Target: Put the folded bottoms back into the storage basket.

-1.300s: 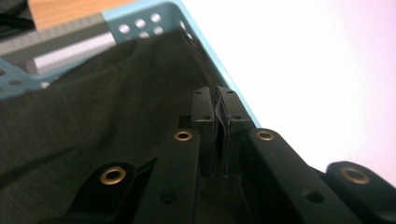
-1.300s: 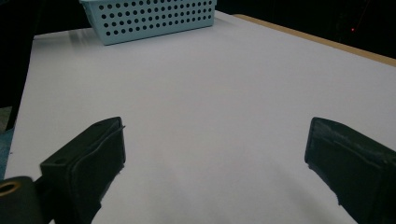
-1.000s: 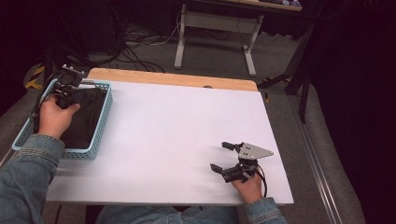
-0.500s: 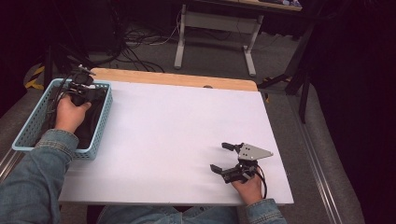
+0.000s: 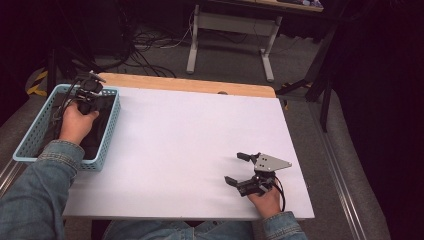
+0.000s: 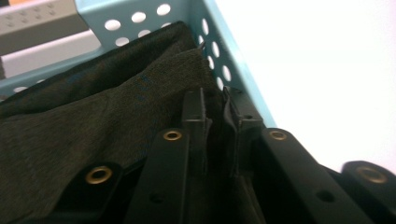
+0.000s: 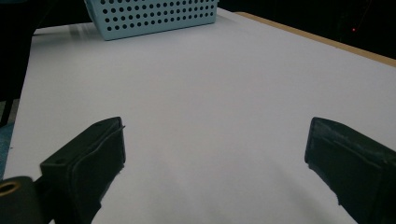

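My left gripper reaches down into the far end of a light blue perforated basket at the table's left edge. A dark cloth lies in that basket. In the left gripper view the jaws stand a narrow gap apart with a fold of the dark cloth pinched between them, close to the basket wall. These jaws have just been opening a little. My right gripper rests on the white table near the front right, jaws wide open with nothing between them.
The white tabletop stretches bare between the two hands, with a wooden strip along its far edge. The basket stands far off in the right gripper view. Cables and a desk frame lie on the floor beyond.
My left hand has moved toward the basket's far end and sunk lower into it with the cloth. The right hand and its gripper have stayed still.
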A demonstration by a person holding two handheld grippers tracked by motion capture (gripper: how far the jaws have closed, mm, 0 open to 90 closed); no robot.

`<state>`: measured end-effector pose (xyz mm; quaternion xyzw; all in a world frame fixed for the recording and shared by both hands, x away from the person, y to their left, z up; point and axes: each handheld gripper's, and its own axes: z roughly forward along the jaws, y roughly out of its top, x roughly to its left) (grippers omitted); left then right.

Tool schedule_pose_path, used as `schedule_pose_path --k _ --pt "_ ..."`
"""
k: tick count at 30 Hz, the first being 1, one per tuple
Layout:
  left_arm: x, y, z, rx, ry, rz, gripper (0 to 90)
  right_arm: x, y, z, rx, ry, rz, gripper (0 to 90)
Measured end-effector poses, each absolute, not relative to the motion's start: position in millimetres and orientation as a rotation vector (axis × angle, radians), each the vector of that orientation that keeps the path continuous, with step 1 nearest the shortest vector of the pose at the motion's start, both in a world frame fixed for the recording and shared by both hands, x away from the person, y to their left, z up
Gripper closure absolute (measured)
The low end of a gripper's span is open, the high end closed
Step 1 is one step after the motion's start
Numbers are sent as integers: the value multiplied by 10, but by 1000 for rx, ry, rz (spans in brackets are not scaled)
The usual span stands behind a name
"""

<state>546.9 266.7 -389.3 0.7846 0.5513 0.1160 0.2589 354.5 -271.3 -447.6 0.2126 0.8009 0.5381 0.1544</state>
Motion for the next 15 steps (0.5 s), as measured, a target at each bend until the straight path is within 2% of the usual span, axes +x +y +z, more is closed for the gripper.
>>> schedule_pose_path --k 15 --pt "5032 2783 -3533 2019 1346 367 532 3554 -2716 -4475 614 2292 1546 56"
